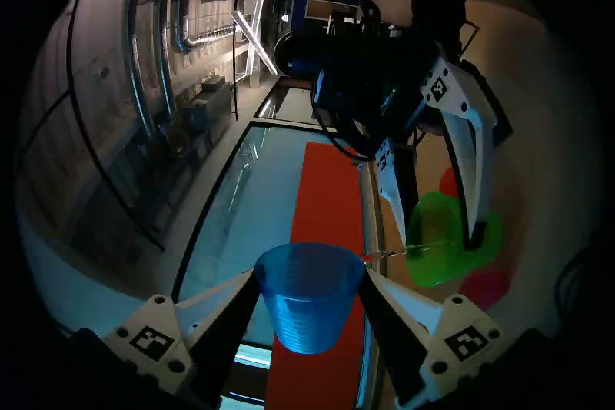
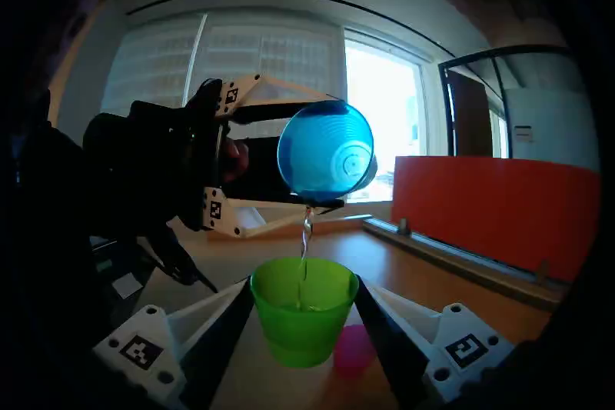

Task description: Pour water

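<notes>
A blue cup [image 1: 309, 306] sits between the fingers of my left gripper [image 1: 307, 310], which is shut on it and holds it tipped over. In the right gripper view the same blue cup [image 2: 326, 151] hangs on its side above a green cup [image 2: 304, 308], and a thin stream of water [image 2: 306, 237] falls from it into the green cup. My right gripper [image 2: 304, 314] is shut on the green cup and keeps it upright. In the left gripper view the green cup [image 1: 442, 241] appears between the right gripper's white fingers [image 1: 473, 171].
A wooden table [image 2: 400, 271] lies below the cups. An orange partition panel [image 2: 500, 210] stands along its far edge. A pink cup [image 2: 355, 348] rests on the table behind the green one. A hand [image 2: 231, 156] holds the left gripper.
</notes>
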A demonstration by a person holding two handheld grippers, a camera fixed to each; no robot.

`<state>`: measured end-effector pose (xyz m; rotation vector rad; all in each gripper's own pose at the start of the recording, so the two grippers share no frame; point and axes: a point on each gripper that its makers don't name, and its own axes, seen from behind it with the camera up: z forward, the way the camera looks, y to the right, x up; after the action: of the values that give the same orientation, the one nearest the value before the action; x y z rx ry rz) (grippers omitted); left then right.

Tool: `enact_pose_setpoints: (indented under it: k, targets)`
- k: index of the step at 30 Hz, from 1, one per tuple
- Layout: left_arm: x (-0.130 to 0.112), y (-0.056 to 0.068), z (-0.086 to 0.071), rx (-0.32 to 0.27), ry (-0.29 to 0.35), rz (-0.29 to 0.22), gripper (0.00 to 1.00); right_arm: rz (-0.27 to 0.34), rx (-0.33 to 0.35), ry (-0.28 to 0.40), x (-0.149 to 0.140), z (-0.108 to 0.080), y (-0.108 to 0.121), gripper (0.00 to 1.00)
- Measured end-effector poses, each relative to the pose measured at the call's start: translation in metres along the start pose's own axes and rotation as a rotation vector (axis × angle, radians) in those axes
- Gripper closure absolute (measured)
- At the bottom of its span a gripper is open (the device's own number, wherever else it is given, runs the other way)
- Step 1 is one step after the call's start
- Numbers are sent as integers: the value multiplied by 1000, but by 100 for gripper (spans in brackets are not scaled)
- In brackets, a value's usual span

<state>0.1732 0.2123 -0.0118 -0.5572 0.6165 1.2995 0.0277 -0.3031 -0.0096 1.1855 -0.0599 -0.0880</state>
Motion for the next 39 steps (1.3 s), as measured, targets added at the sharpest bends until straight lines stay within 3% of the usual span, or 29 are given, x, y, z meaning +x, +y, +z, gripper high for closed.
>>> enact_pose_setpoints:
  k: [39]
  targets:
    - [11, 0, -2, 13, 23, 115, 14, -8, -14, 2, 2, -2, 4, 8]
